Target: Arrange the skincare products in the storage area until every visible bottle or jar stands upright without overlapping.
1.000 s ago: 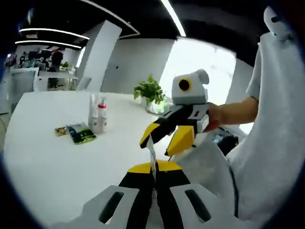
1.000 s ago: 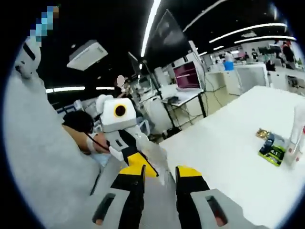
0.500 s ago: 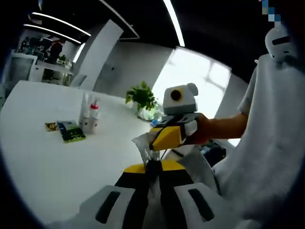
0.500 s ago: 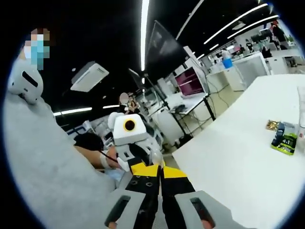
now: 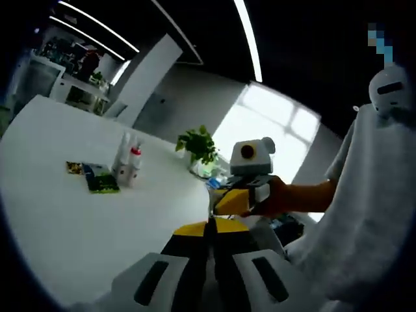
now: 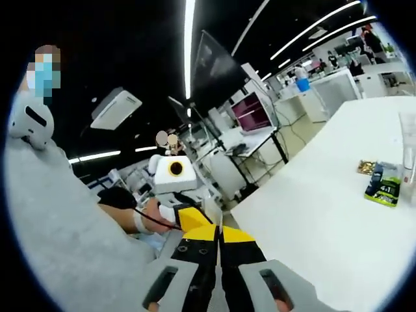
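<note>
Off the near edge of the broad white tabletop [image 5: 78,221], my left claw [image 5: 210,229] and right claw [image 6: 219,233] are both clamped closed, while two upright plastic bottles [image 5: 129,166] stand beside a dark green sachet [image 5: 101,181] toward its far edge.

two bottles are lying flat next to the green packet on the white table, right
Not quite: in the left gripper view the two bottles stand upright, not flat. They are next to the green packet on the white table.
</note>
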Motion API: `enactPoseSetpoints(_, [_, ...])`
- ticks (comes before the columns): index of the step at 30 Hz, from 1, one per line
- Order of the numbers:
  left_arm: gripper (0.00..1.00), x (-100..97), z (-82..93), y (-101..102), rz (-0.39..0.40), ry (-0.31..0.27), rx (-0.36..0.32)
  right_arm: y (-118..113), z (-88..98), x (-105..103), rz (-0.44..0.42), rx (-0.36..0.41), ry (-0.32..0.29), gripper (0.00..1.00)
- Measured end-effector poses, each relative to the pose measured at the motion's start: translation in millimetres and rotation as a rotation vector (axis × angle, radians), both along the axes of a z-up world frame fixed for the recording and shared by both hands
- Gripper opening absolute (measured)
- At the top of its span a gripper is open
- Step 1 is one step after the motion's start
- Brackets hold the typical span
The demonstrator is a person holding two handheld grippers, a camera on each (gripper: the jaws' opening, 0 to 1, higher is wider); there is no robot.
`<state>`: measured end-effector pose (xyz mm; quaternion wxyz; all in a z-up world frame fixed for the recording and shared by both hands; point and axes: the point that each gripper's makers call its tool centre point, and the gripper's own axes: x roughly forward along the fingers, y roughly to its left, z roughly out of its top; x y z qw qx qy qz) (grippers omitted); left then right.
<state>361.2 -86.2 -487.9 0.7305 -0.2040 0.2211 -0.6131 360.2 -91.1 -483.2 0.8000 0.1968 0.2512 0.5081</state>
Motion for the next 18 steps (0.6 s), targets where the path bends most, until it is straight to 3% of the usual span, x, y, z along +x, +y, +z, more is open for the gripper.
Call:
enactPoseSetpoints(2, [0.00,0.7,5.4,1.6,0.005,0.012,-0.027,1.4,5.6,2.3,-0.021,0.066,0.020,0.00])
enactPoseSetpoints(4, [0.00,5.1,7.5,3.7,0.027,0.009,-0.039,2.8,6.5,0.3,-0.018,0.125,0.086,0.05])
enactPoseSetpoints(5, [0.00,5.8,9.0,3.7,0.030,0.019,-0.049,3.5,2.1,0.9,-0.026,0.116,0.096,0.09])
enactPoseSetpoints(8, [0.00,5.2,11.0,4.1,0.022,0.032,-0.065,5.6,-2.3,-1.6,-0.028,0.080,0.039,0.00])
enactPoseSetpoints(12, [0.01,8.2,12.5,3.8,0.042,0.025,-0.073,2.5,3.8,1.4,-0.060,0.154,0.076,0.00])
enactPoseSetpoints(18, [0.02,11.3,9.7,4.4,0.058,0.010,-0.058,-2.5,3.4,4.9,-0.072,0.152,0.091,0.00])
